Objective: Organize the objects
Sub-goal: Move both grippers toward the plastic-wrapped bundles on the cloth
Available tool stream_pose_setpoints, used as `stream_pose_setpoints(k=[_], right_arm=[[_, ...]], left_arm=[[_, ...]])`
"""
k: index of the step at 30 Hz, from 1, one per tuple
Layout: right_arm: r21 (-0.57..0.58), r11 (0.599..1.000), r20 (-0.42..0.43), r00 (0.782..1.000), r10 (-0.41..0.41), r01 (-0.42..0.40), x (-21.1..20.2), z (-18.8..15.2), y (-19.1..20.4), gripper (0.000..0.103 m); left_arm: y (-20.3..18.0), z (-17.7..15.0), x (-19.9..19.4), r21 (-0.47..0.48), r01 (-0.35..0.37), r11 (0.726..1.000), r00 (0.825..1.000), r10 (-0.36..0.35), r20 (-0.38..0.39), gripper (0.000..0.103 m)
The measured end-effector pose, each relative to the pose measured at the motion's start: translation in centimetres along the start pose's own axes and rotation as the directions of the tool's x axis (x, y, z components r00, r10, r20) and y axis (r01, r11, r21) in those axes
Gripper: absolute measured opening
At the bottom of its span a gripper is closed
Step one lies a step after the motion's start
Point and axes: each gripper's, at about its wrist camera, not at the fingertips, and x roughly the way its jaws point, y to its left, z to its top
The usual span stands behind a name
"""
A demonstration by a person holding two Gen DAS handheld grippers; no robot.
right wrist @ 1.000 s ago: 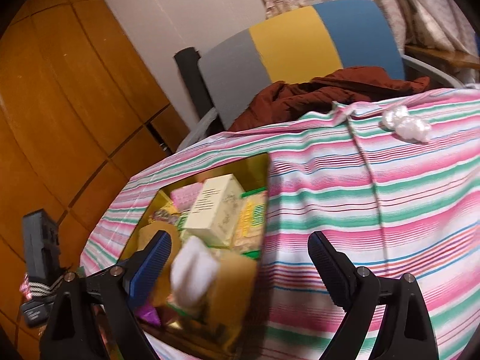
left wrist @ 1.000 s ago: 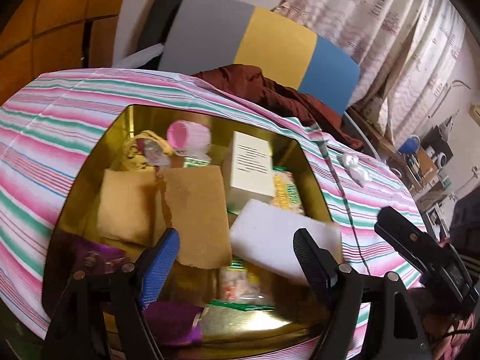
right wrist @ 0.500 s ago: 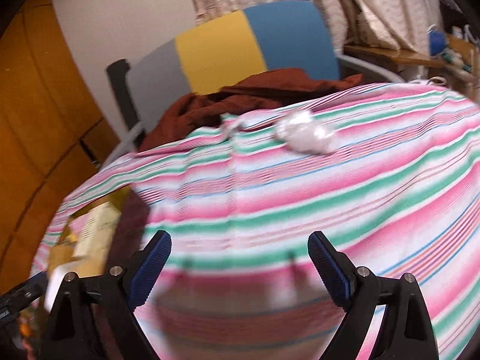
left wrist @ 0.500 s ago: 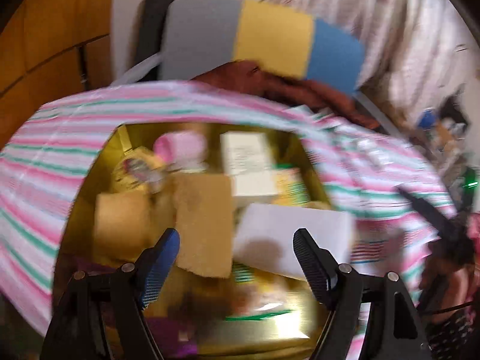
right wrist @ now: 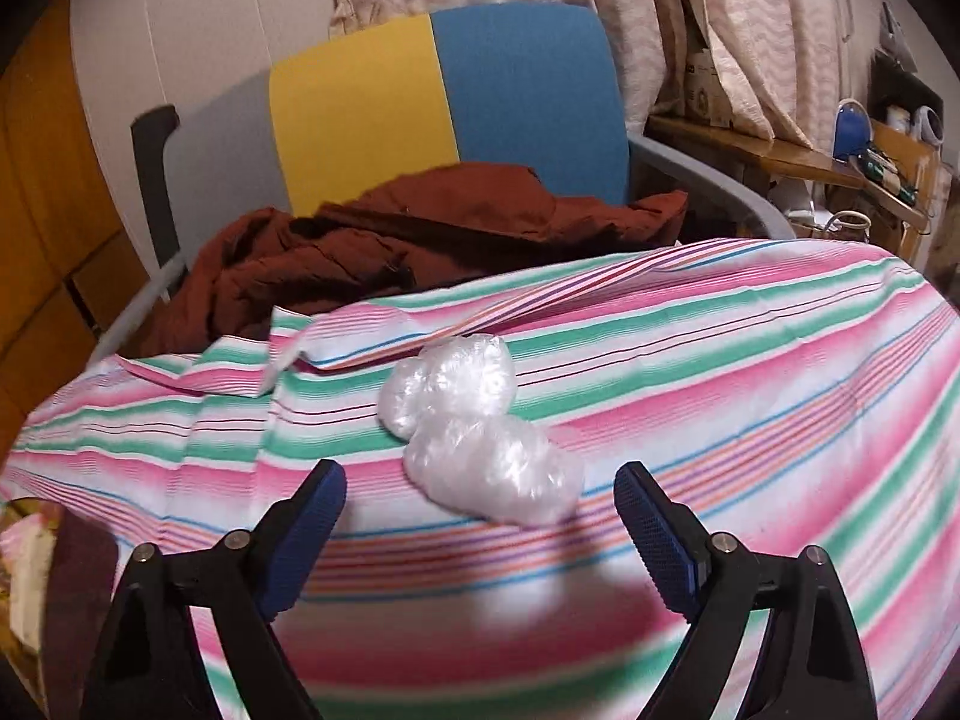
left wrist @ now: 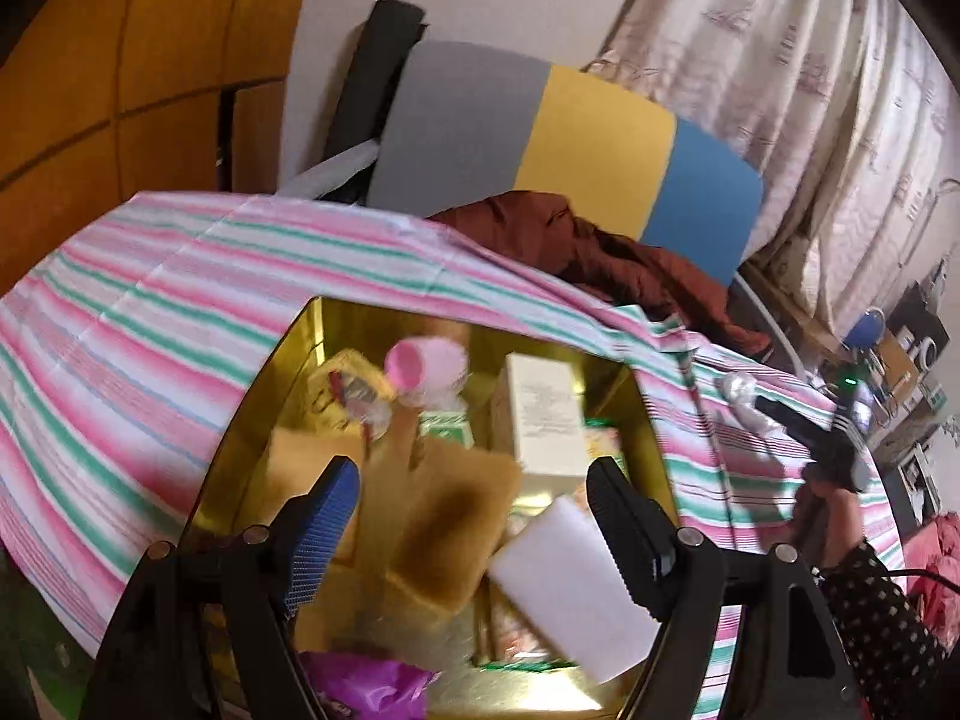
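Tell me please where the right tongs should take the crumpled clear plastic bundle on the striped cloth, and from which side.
Probably the nearer lobe of the plastic bundle, from above and the near side. It lies ahead of the right tongs, whose jaws are closing with nothing between them yet.

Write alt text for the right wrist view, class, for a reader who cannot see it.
The right gripper, jaws closing with nothing yet between them, points at a crumpled clear plastic bag on a striped tablecloth. Behind it, a brown garment lies on a chair.
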Motion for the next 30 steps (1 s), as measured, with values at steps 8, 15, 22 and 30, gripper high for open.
stream_pose_setpoints(k=[8, 15, 22, 30], right_arm=[[0.012, 1.000, -0.039, 0.999, 0.012, -0.011, 2.4, 0.2, -0.6, 0.062], [0.010, 1.000, -0.036, 0.999, -0.022, 0.022, 0.5, -1.4, -2.6, 0.050], [0.117, 0.993, -0.006, 1.000, -0.021, 0.021, -1.9, -3.5, -6.6, 0.050], [0.090, 0.995, 0.118, 0.992, 0.039, -0.050, -3.4, -2.3, -5.5, 0.088]], left_arm=[[-7.3, 2.2, 2.0, 0.188, 0.122, 0.975, 0.992, -0.116, -0.045, 0.081], [-17.2, 3.7, 7.6, 0.355, 0.299, 0.886, 0.951, -0.243, -0.194, 0.081], [-24.9, 5.5, 16.4, 0.327, 0.372, 0.869, 0.904, -0.258, -0.341, 0.081], [-31.3, 7.0, 25.5, 0.330, 0.366, 0.870, 0.887, -0.219, -0.407, 0.081]])
